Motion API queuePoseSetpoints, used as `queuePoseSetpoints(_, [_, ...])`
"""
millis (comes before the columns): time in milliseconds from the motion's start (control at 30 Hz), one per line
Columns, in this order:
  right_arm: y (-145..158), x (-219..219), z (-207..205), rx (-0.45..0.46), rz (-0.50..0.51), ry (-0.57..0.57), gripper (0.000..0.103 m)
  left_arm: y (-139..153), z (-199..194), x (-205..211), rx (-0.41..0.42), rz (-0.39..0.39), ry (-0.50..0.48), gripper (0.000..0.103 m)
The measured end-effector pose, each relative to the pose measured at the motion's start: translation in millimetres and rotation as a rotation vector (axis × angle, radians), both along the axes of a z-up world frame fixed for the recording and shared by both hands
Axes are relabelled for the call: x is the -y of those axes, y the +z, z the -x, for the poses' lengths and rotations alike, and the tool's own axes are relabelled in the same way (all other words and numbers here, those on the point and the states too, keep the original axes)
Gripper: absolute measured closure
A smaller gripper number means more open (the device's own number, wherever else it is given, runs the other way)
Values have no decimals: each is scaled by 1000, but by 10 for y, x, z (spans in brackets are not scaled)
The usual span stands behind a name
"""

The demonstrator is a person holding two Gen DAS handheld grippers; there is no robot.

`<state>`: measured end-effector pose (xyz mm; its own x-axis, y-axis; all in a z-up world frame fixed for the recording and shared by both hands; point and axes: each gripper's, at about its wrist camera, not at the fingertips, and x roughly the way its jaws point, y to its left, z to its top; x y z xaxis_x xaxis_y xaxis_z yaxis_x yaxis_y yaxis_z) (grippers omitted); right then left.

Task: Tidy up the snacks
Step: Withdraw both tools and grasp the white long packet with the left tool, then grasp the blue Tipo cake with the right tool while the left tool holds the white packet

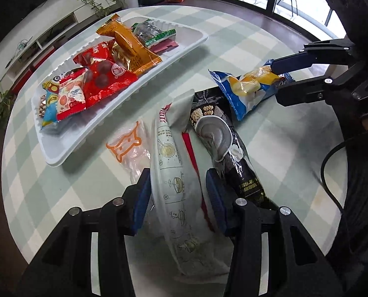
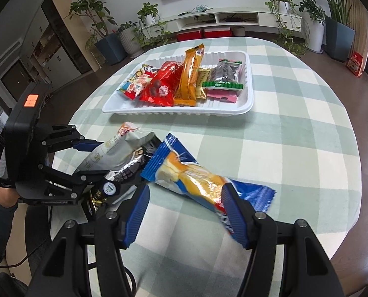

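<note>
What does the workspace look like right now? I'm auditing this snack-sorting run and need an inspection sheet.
Surface: round table under a green-and-white checked cloth.
Job's things: white tray holding assorted snack packets; white sachet, black sachet, blue-and-yellow packet and clear orange-printed wrapper on the cloth.
Clutter: nothing seen.
Grippers: left gripper shut on the white sachet; right gripper open astride the blue-and-yellow packet.
Cables: black cable beside the right gripper.
Surroundings: potted plants, TV shelf, red bag on the floor.
</note>
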<state>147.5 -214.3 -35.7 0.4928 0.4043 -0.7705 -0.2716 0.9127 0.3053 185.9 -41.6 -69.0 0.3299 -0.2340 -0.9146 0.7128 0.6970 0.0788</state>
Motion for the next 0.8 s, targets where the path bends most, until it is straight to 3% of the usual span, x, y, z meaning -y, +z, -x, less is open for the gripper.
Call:
queuePoseSetpoints(200, [16,-138,56,1,-12,23,38,-97,-60,20,-43,-1,39,61])
queuePoseSetpoints(367, [61,-143,45,15,45,48,39,-80,-51,27,-47,-5,33,75])
queuePoseSetpoints(467, [99,-170,20,29,152,123,37,-45,-39,-13,-55,21,31,83])
queuePoseSetpoints(667, [-23,-278,-121,21,316,332,35,-4,-39,-91,-88,66,36,85])
queuePoseSetpoints(800, [-187,-341,-284,-18,404,388,35,-12,43,39,-181,57,-105,84])
